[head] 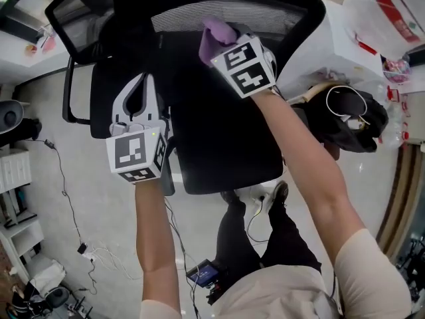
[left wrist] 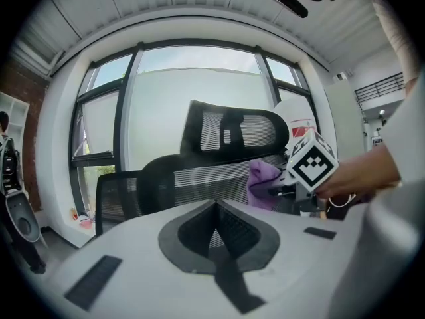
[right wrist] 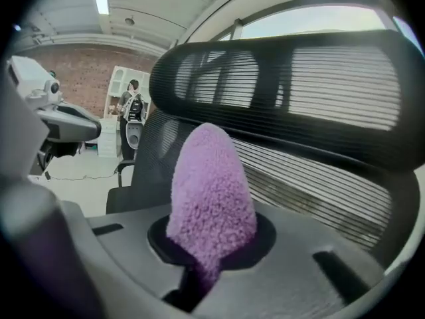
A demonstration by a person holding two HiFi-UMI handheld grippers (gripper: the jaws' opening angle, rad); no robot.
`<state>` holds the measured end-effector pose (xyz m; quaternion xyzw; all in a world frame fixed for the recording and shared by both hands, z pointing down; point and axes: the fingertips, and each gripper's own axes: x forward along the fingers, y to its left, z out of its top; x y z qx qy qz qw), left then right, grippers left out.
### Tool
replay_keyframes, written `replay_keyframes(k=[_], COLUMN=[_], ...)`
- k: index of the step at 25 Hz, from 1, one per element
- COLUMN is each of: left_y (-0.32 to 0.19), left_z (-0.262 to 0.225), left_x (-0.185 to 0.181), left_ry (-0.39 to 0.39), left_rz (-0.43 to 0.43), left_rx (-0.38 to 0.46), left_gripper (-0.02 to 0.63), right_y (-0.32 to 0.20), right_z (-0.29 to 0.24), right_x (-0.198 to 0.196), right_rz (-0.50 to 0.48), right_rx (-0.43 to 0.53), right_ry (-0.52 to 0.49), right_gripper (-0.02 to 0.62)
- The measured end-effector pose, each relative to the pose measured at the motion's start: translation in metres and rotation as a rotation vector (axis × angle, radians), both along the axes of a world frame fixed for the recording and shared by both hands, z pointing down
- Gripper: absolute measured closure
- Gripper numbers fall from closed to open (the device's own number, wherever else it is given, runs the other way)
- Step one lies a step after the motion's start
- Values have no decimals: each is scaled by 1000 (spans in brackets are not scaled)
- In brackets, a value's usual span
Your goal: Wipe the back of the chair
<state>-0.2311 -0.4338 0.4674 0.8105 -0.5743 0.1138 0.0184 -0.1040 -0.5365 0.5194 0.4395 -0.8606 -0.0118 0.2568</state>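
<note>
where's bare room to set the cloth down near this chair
Bare: the black seat beside the left gripper, and the grey floor left of the armrest. Crowded: the table at right, under bags; cables trail over the floor lower left.

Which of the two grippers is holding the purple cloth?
The right gripper: its jaws clamp the purple cloth up by the chair back. The left gripper is shut on nothing.
</note>
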Motion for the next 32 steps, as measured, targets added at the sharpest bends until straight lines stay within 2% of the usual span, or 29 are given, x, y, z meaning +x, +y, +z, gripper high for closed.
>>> replay_keyframes(k=[5, 8, 12, 16, 20, 24, 27, 32], left_y=[-11, -14, -14, -14, -15, -10, -4, 15], left_z=[3, 5, 7, 7, 8, 10, 13, 21], left_x=[66, 100, 132, 143, 130, 94, 53, -31], left_ry=[-9, -4, -2, -2, 1, 11, 12, 13], left_rz=[81, 118, 156, 164, 143, 94, 46, -63], left_rx=[-2, -5, -9, -10, -8, -6, -9, -19], left_gripper=[600, 600, 600, 600, 600, 600, 600, 600], right_y=[-6, -3, 2, 3, 1, -1, 2, 16], right_z=[-1, -2, -2, 0, 2, 5, 7, 16], right_x=[132, 190, 222, 225, 202, 145, 78, -62], right_rz=[201, 294, 329, 323, 291, 212, 124, -63], right_rx=[2, -4, -7, -9, -10, -13, -16, -30], right_ry=[-7, -15, -12, -7, -10, -12, -20, -29], right_gripper=[571, 571, 571, 571, 571, 571, 571, 571])
